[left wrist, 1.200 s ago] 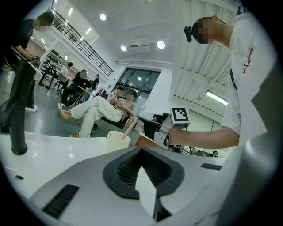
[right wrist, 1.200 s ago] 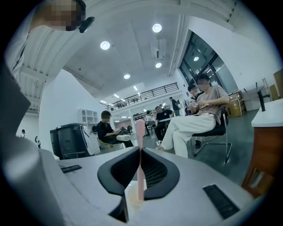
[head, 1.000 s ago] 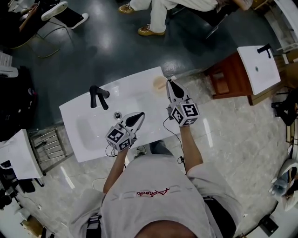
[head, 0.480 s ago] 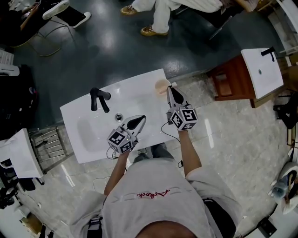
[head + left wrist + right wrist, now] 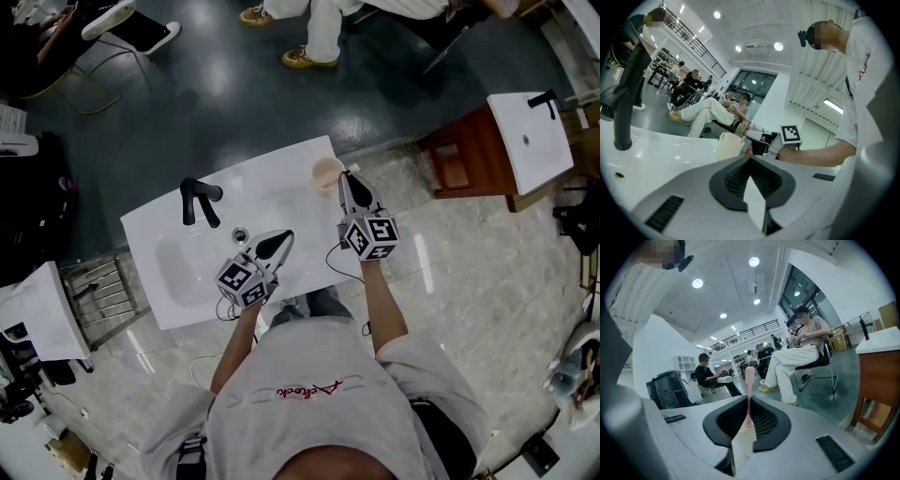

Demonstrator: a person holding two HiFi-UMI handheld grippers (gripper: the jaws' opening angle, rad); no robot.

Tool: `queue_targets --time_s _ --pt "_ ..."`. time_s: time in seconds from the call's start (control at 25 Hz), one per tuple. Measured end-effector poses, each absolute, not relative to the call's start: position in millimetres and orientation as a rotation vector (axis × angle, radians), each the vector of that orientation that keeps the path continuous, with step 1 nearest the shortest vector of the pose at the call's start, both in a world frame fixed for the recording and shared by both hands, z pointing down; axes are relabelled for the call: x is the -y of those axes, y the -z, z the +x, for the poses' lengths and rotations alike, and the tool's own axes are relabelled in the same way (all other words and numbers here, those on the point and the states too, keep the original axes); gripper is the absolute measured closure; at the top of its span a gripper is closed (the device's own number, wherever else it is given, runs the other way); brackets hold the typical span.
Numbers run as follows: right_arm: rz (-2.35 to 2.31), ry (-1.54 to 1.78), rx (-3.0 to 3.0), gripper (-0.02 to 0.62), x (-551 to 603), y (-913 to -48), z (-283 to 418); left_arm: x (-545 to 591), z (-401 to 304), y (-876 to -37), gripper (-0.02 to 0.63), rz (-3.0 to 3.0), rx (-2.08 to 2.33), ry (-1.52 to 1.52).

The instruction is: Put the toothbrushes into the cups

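A cream cup (image 5: pixel 327 173) stands at the far right corner of the white basin counter (image 5: pixel 272 192). My right gripper (image 5: pixel 345 178) hovers just right of the cup, shut on a pink toothbrush (image 5: pixel 749 385) that sticks out forward between its jaws. In the left gripper view the brush's pink tip (image 5: pixel 743 139) is at the rim of the cup (image 5: pixel 727 146), with the right gripper (image 5: pixel 751 137) behind it. My left gripper (image 5: pixel 278 240) hangs over the counter's near edge, jaws together with nothing in them.
A black faucet (image 5: pixel 199 199) stands at the far side of the basin, with the drain (image 5: pixel 240 233) near the left gripper. A wooden cabinet with a second white basin (image 5: pixel 525 141) is to the right. Seated people (image 5: pixel 319 28) are beyond the counter.
Almost nothing: the head view has shifted a little. The right gripper stays beside the cup with the brush, and the left gripper holds its place.
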State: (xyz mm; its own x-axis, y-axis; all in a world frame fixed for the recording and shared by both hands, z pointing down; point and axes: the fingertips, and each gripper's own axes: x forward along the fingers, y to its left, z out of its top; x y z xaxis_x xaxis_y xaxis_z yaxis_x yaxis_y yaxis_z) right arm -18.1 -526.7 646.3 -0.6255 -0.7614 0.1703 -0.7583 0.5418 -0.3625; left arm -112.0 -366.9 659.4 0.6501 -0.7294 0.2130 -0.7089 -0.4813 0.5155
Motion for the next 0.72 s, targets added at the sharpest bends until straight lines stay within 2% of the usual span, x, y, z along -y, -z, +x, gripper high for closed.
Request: queue_targets --time_s 0.2,0.52,0.72 --pt "-1.373 0.634 -2.760 0.533 528.2 -647.4 -15.2 368.6 -111.3 -659.1 0.592 2.297 1.109 0.053" --pt "-1.397 0.634 -2.757 0.525 527.5 -647.0 -9.0 368.4 -110.1 -655.7 0.592 2.312 1.101 0.057" --pt "-1.400 0.642 -2.759 0.492 523.6 -647.0 -7.8 366.8 -110.0 -653.7 0.592 2.319 1.095 0.058"
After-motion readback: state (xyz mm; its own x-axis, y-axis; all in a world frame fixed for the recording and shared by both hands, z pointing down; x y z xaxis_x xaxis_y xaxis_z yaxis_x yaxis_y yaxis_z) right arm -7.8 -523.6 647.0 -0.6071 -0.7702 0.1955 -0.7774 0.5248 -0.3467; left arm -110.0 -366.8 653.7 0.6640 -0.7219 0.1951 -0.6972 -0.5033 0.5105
